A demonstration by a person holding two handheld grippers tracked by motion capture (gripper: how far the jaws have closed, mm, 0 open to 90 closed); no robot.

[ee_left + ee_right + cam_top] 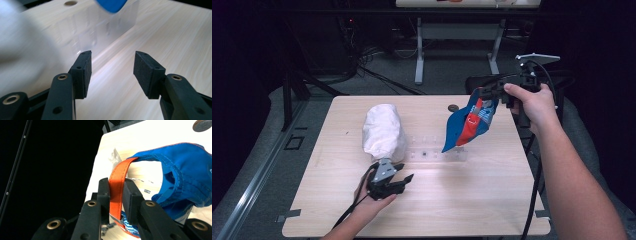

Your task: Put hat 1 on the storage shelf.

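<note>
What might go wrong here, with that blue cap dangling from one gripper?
The right gripper pinches the blue cap only by its thin orange strap, so it may slip out and fall. The hanging cap could also knock the clear plastic box beneath it. The left gripper, open, sits close to the white bundle and might nudge it.

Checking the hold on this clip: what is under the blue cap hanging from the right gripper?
Under the blue cap sits a clear plastic box on the table. The cap's hanging end covers part of the box. Right gripper pinches the orange strap.
</note>
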